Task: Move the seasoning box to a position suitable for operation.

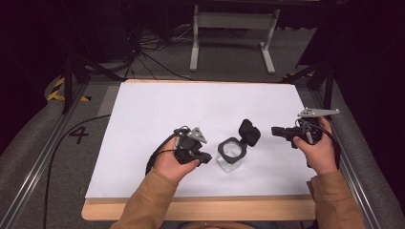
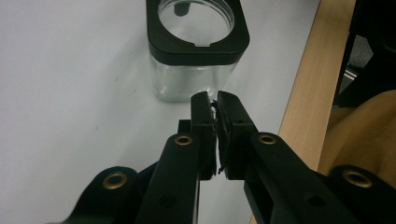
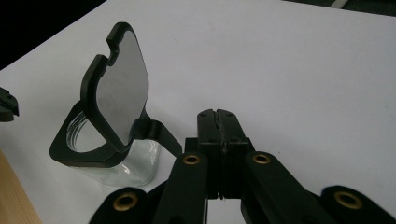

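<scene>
The jar [image 1: 232, 153] stands with its hinged lid [image 1: 250, 132] raised, leaving the mouth accessible. The left gripper [image 1: 206, 158], just left of the jar, and the right gripper [image 1: 275, 130], to its right, both have jaws closed and hold nothing.

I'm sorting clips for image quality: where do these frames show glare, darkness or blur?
High view: the white table sheet is bright, surroundings nearly black. Left gripper view: the clear glass jar with a black square collar is sharp, the nearest jaw bases blurred. Right gripper view: its raised black hinged lid reflects a grey sheen.

A clear square jar [image 1: 231, 153] stands upright on the white table, its black hinged lid [image 1: 250, 131] open.
</scene>
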The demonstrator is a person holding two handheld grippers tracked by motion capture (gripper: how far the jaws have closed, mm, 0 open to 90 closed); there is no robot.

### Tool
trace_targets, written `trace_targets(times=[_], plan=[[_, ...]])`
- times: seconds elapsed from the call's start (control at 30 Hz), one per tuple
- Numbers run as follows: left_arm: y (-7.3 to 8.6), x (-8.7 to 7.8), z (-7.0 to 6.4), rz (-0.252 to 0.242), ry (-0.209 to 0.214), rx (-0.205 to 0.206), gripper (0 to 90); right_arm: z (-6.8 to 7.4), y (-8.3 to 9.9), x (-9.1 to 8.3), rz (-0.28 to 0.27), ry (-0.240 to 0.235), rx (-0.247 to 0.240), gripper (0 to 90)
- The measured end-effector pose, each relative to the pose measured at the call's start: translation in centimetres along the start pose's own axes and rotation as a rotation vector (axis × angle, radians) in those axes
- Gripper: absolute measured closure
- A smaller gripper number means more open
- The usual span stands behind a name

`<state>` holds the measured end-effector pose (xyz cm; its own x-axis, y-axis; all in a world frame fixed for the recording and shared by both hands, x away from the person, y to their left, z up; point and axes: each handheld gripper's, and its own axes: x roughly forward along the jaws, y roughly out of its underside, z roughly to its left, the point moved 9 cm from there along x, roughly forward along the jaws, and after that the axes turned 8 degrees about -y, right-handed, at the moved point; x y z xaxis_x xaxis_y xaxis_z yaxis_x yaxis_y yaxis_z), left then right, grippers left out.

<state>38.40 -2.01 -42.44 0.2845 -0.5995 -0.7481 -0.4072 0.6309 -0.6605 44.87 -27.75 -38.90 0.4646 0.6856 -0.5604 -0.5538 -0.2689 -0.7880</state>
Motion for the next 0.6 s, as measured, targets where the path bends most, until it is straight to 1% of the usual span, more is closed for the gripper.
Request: trace_targets(times=[0.03, 0.07, 0.1, 0.13, 0.17, 0.23, 0.27, 0.3, 0.33, 0.37, 0.4, 0.5, 0.53, 0.6], plan=[[0.0, 0.0, 0.0, 0.000, 0.000, 0.000, 86.2, 0.1, 0.0, 0.0, 0.001, 0.001, 0.001, 90.0], [-0.1, 0.7, -0.1, 0.003, 0.003, 0.003, 86.4, 0.1, 0.0, 0.1, -0.002, 0.002, -0.002, 90.0], [-0.2, 1.1, -0.2, 0.003, 0.001, 0.000, 86.5, 0.2, 0.0, 0.1, -0.003, 0.001, -0.007, 90.0], [-0.3, 1.4, -0.2, -0.001, -0.002, 0.006, 86.8, 0.3, 0.1, 0.1, -0.003, -0.003, -0.004, 90.0], [-0.3, 1.7, -0.3, -0.002, 0.004, -0.002, 87.0, 0.4, 0.1, 0.2, -0.005, -0.003, -0.010, 90.0], [-0.5, 2.3, -0.5, -0.004, 0.014, -0.003, 87.0, 0.6, 0.1, 0.3, -0.008, -0.006, -0.016, 90.0], [-0.5, 2.3, -0.5, -0.004, 0.014, -0.003, 86.6, 0.6, 0.1, 0.3, -0.008, -0.006, -0.016, 90.0], [-0.5, 2.5, -0.5, -0.007, 0.020, -0.002, 86.6, 0.7, 0.0, 0.3, -0.020, -0.007, -0.034, 90.0], [-0.7, 3.0, -0.6, -0.026, 0.031, -0.002, 86.2, 1.0, -0.1, 0.3, -0.044, -0.023, -0.050, 90.0], [-0.7, 3.0, -0.6, -0.026, 0.031, -0.002, 86.1, 1.0, -0.1, 0.3, -0.044, -0.023, -0.050, 90.0], [-0.9, 3.5, -0.7, -0.036, 0.035, -0.018, 86.2, 1.1, -0.1, 0.2, -0.058, -0.018, -0.061, 90.0], [-1.0, 3.9, -0.7, -0.033, 0.041, -0.015, 86.5, 1.2, -0.2, 0.0, -0.074, -0.017, -0.066, 90.0], [-1.1, 4.1, -0.8, -0.039, 0.048, -0.021, 86.6, 1.3, -0.3, 0.0, -0.082, -0.014, -0.076, 90.0], [-1.0, 4.5, -0.9, -0.029, 0.060, -0.028, 86.8, 1.6, -0.4, -0.1, -0.106, -0.013, -0.088, 90.0]])
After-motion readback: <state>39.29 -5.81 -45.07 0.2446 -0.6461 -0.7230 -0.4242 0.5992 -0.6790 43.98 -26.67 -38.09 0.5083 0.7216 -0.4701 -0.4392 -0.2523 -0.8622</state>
